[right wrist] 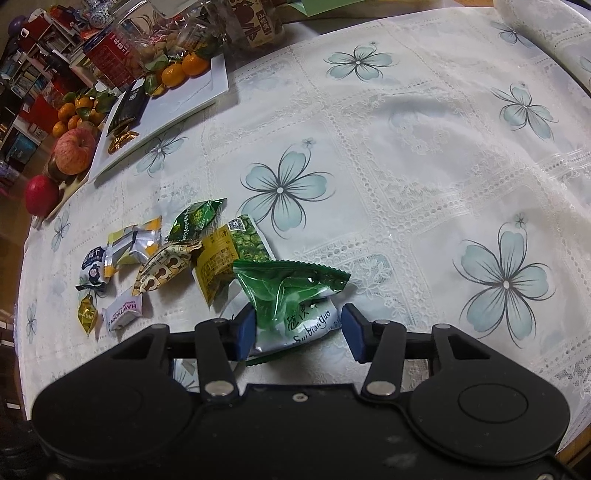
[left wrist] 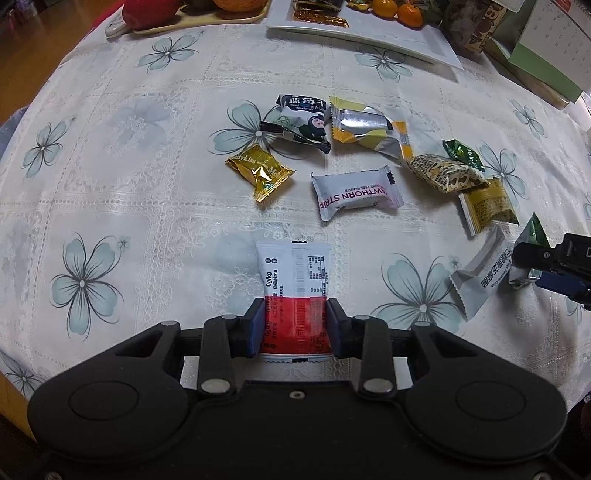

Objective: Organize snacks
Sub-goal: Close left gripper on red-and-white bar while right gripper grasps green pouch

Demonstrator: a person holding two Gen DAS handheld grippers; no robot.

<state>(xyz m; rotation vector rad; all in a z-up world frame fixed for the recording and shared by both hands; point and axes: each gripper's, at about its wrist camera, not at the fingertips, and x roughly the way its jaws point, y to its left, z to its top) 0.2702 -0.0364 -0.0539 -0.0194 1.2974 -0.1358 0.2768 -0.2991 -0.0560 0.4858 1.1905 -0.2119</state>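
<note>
My left gripper (left wrist: 294,325) is shut on a red-and-white snack packet (left wrist: 295,291), gripped at its red end, low over the tablecloth. My right gripper (right wrist: 300,332) is open around a green-and-white Suibianguo packet (right wrist: 295,299); the left pad touches it, the right pad stands apart. It also shows at the right edge of the left wrist view (left wrist: 554,258). Several loose snacks lie ahead: a gold candy (left wrist: 260,173), a Hawthorn strip packet (left wrist: 354,194), a monkey-print packet (left wrist: 303,122), a silver-yellow packet (left wrist: 365,127). The white serving plate (left wrist: 369,37) is at the far edge.
A fruit tray with apples (right wrist: 74,151) and tangerines (right wrist: 177,72) stands by the plate. Jars and boxes (left wrist: 476,26) line the far side, with a green box (left wrist: 546,55) at the right. The table edge is near at the lower left (left wrist: 14,387).
</note>
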